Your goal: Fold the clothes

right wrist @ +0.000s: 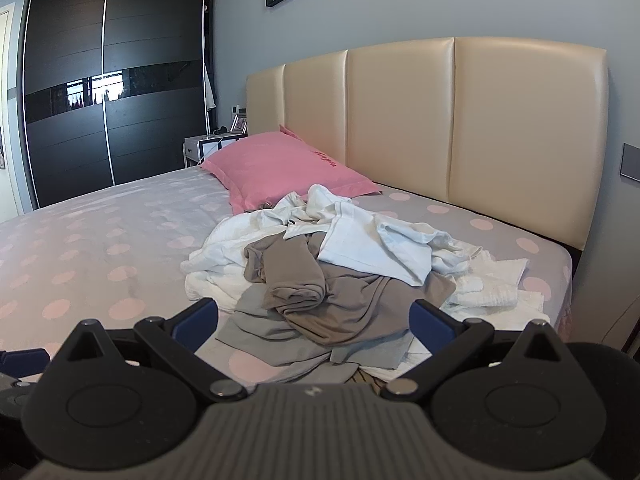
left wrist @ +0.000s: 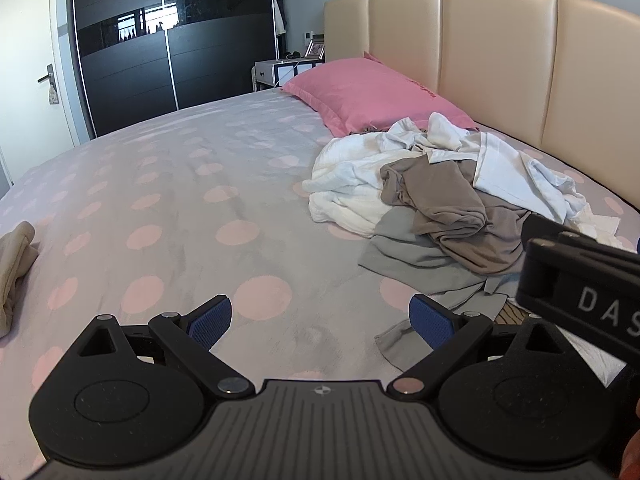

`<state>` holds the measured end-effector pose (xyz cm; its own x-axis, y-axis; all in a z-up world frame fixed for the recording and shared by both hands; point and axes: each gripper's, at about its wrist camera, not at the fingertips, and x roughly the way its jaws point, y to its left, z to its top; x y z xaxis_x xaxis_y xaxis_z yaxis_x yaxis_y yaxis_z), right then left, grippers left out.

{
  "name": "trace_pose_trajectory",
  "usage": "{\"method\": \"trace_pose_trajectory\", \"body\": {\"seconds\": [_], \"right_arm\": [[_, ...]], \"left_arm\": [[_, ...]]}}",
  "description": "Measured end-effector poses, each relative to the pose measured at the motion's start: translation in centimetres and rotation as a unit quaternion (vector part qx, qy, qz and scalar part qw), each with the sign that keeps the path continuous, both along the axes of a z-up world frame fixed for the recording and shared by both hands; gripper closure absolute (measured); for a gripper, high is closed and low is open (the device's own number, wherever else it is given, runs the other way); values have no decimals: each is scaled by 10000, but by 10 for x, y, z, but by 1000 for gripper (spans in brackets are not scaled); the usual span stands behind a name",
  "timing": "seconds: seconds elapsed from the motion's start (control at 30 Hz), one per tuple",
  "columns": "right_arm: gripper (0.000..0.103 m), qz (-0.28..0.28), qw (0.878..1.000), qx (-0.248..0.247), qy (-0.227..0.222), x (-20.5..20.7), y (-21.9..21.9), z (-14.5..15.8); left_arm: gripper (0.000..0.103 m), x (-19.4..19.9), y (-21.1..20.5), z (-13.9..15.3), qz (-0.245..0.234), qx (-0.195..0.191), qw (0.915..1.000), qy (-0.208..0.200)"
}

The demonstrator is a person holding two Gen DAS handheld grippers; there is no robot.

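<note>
Two tongs here, both spread wide with nothing between the blue pads. Left tongs [left wrist: 320, 320] hang over bare bed [left wrist: 180, 200], left of the pile [left wrist: 440, 200]. Right tongs [right wrist: 314, 318] sit right at the pile's near edge, not touching it as far as I can see.

Everything to fold is in that pile, heaped just in front of the pink pillow [left wrist: 372, 96], toward the headboard [left wrist: 500, 60] side. On top there's a brown garment [right wrist: 320, 288], white pieces [right wrist: 380, 248] behind and around it, and a grey one [right wrist: 272, 340] underneath sticking out toward the cameras. Can't tell how many white pieces, they're all tangled. Something darker peeks from under the pile's near edge in the right view, mostly hidden by the tongs body.

A beige cloth [left wrist: 14, 268] lies well left of the pile, cut off by the frame edge. Part of the right tool also blocks the pile's right end in the left view.
</note>
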<state>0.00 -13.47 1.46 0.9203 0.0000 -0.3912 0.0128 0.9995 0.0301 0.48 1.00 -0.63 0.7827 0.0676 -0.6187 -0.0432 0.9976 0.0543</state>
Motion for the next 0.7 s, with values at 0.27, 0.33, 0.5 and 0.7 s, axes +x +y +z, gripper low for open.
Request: {"method": "trace_pose_trajectory", "body": {"seconds": [0.27,0.33,0.5,0.7], "right_arm": [[1,-56,10000,-18,31,3,-1,-1],[1,-60,10000,-29,46,4,-1,-2],[1,-40,9999,-26,126,8,0,-3],[1,214,9960,80,860,39,-4,-5]], "left_arm": [[6,2,3,-3,11,-25,10000,78],[6,3,4,-5,24,-34,9999,100],[6,6,8,-8,63,-52,9999,148],[6,11,19,-15,130,-8,9996,253]]}}
